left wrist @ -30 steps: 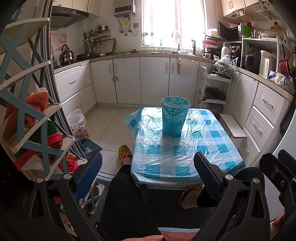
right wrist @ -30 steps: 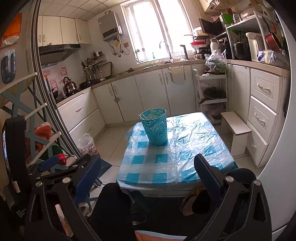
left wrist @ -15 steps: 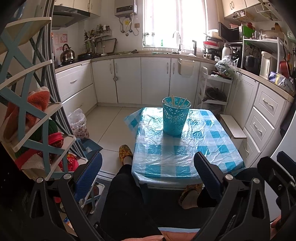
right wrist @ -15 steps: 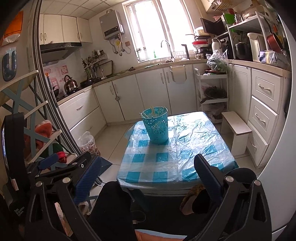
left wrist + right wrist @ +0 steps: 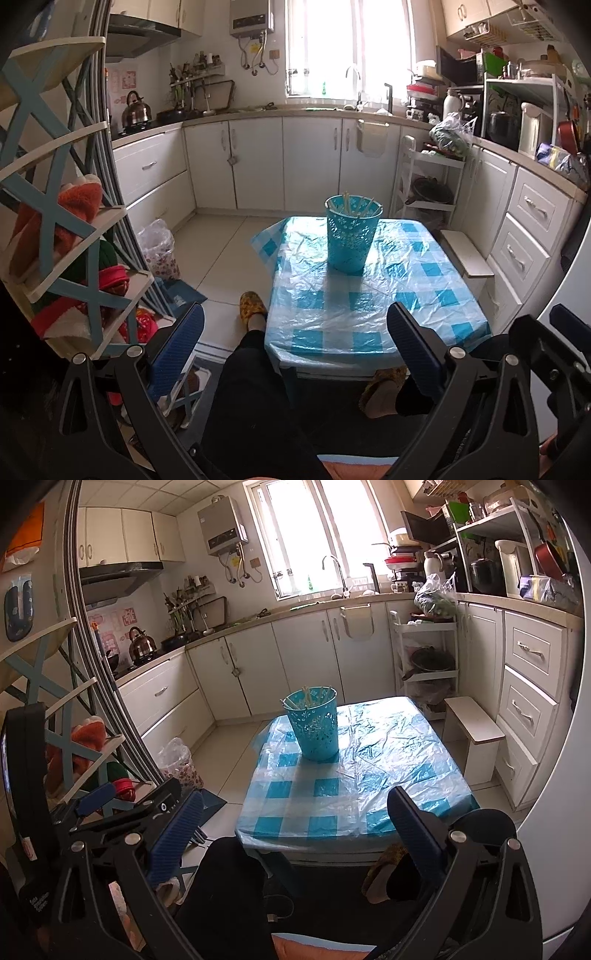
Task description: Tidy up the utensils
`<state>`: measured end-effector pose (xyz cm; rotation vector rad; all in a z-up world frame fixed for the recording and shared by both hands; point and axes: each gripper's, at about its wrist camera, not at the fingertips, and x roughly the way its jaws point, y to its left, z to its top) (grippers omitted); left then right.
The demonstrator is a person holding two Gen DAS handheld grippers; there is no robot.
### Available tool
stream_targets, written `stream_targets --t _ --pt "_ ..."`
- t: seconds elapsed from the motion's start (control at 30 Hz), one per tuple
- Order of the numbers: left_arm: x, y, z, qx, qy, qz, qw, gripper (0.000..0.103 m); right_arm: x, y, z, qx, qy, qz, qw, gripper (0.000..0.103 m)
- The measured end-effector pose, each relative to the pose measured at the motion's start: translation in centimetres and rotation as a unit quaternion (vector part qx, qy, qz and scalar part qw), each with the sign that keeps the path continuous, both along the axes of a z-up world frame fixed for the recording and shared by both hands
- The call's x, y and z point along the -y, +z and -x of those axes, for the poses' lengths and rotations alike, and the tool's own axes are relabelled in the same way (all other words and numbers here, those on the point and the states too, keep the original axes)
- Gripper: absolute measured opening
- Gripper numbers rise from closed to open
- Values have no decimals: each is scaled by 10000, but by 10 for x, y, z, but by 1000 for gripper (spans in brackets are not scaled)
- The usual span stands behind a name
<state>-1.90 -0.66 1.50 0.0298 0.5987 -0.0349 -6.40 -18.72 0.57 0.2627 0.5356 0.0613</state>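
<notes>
On the checked plastic-covered tabletop (image 5: 373, 306) stands a teal perforated bin (image 5: 352, 233) holding pale chopsticks (image 5: 347, 202), their lower ends hidden; left tool (image 5: 295, 343) and right tool (image 5: 291, 823) both gape apart, holding nothing.

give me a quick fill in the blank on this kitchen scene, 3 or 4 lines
1. The chopsticks stand inside a perforated ____ basket.
2. The basket rests on a table covered by a blue and white ____ cloth.
3. Both the left tool and the right tool have their fingers ____, holding nothing.
4. On the stove at the left sits a metal ____.

Missing words: blue; checked; open; kettle
</notes>
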Motion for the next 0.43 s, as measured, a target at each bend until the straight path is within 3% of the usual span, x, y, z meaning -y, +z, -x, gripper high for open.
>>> stream_targets --t 0.43 --pt "4 -1 0 -20 -28 -33 10000 95 0 -2 1 76 -25 23 10000 95"
